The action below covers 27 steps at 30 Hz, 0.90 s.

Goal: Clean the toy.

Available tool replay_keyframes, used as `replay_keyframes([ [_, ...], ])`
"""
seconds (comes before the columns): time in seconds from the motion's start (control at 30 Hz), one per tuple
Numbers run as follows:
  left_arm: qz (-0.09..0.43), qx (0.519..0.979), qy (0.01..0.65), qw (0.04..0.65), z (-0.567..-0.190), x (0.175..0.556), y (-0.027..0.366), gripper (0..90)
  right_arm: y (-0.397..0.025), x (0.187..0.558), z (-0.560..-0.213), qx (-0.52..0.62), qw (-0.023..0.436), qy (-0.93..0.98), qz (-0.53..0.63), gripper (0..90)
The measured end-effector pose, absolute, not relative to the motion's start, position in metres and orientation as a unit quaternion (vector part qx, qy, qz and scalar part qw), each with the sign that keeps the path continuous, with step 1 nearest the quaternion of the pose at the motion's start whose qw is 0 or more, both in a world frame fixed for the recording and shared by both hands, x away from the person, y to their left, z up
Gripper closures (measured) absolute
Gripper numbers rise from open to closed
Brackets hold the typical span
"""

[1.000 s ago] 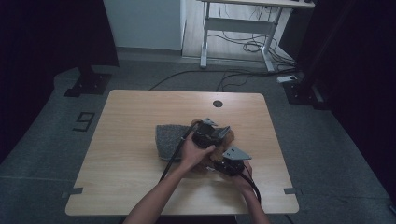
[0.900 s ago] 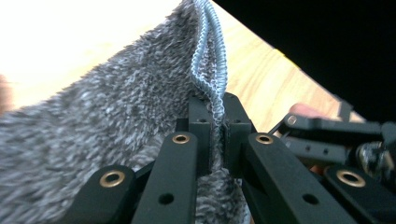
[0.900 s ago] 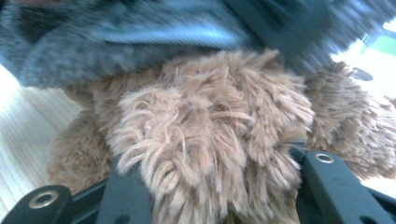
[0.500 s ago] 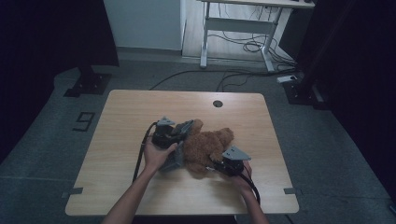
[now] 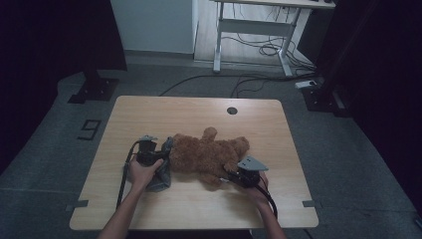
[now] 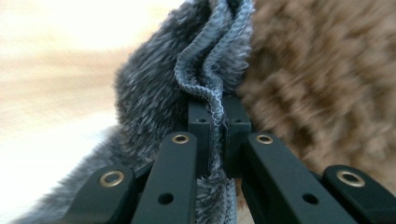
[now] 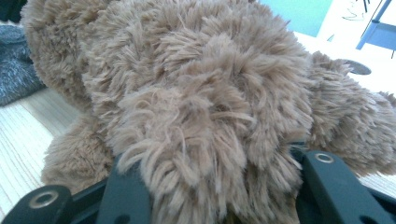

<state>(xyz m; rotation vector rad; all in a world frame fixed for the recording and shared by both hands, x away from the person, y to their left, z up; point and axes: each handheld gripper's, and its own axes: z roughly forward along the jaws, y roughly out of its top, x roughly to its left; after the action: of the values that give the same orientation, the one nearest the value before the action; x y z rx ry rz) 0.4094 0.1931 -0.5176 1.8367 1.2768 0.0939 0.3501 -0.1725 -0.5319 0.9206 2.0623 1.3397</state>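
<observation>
Nearest the person, the right claw (image 5: 234,175) sits at the near right part of the wooden surface (image 5: 199,107), its grey plate on top, and its jaws close on a tuft of the brown teddy bear (image 5: 209,153) at the bear's near right limb. In the right gripper view the brown fur (image 7: 196,116) swells up between the two black jaws and hides their tips (so the grip shows as fur bulging over them rather than as a clean pinch). From that claw the bear's body lies toward 10 o'clock in the high view.

The left claw (image 5: 160,154) is at about the same depth, to the left of the bear, and it is clamped narrow on the grey fuzzy cloth (image 5: 161,174). In the left gripper view the folded, ribbed hem of the cloth (image 6: 210,88) runs up between the two closed jaws, with the bear's fur (image 6: 327,79) just beside it at 2 o'clock.

The cloth touches the bear's left end and trails back toward the left hand (image 5: 142,174). The bear sprawls across the middle of the surface, one limb pointing to 12 o'clock. Farther off, a round cable hole (image 5: 232,110) sits near the far edge.
</observation>
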Motion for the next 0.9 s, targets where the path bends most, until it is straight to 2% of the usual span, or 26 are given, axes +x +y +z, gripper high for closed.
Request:
replay_keyframes([
  [0.1,0.035,0.738,0.511,0.440,-0.514,0.411,0.192,84.8,-0.173,0.352,-0.533,0.341,0.253,0.757,0.496,54.8],
  [0.27,0.058,0.735,0.482,0.472,-0.477,0.411,0.186,84.9,-0.174,0.355,-0.532,0.334,0.257,0.759,0.497,54.9],
  [0.5,0.080,0.766,0.416,0.483,-0.426,0.428,0.133,84.9,-0.177,0.367,-0.532,0.324,0.264,0.760,0.497,55.0],
  [0.67,0.082,0.798,0.413,0.430,-0.435,0.448,0.093,84.2,-0.179,0.372,-0.531,0.320,0.267,0.761,0.497,55.0],
  [0.77,0.085,0.809,0.433,0.387,-0.456,0.458,0.088,84.0,-0.179,0.370,-0.532,0.312,0.269,0.763,0.498,54.9],
  [0.9,0.044,0.803,0.432,0.407,-0.464,0.456,0.102,84.4,-0.178,0.367,-0.533,0.307,0.268,0.765,0.499,54.0],
])
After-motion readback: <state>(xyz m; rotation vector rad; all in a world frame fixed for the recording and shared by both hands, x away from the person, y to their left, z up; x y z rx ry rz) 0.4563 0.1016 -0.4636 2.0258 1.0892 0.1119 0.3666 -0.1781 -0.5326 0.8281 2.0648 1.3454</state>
